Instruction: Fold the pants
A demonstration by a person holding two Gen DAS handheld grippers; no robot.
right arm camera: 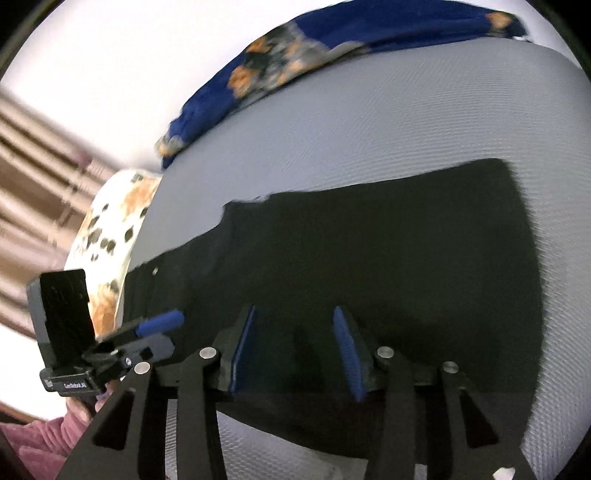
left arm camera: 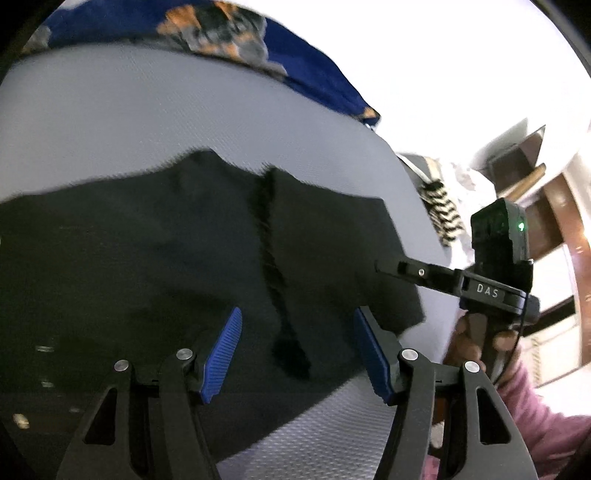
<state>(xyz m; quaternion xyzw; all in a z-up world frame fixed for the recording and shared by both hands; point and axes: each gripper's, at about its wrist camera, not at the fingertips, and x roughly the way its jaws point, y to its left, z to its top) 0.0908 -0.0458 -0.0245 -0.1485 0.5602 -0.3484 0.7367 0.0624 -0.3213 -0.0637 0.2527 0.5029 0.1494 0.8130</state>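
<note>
Black pants (left arm camera: pixel 155 258) lie flat on a grey textured surface (left arm camera: pixel 147 122), folded into a broad dark shape; they also show in the right wrist view (right arm camera: pixel 388 258). My left gripper (left arm camera: pixel 295 350) is open and empty, hovering over the pants near a dark seam. My right gripper (right arm camera: pixel 295 350) is open and empty over the pants' near edge. The right gripper also shows in the left wrist view (left arm camera: pixel 380 266), at the pants' right edge. The left gripper shows in the right wrist view (right arm camera: pixel 162 321) at the left end of the pants.
A blue cloth with orange flowers (left arm camera: pixel 229 33) lies along the far edge of the grey surface (right arm camera: pixel 332 129). A white spotted pillow (right arm camera: pixel 110 236) sits at the left. A striped item (left arm camera: pixel 443 210) and wooden furniture (left arm camera: pixel 546 206) are at the right.
</note>
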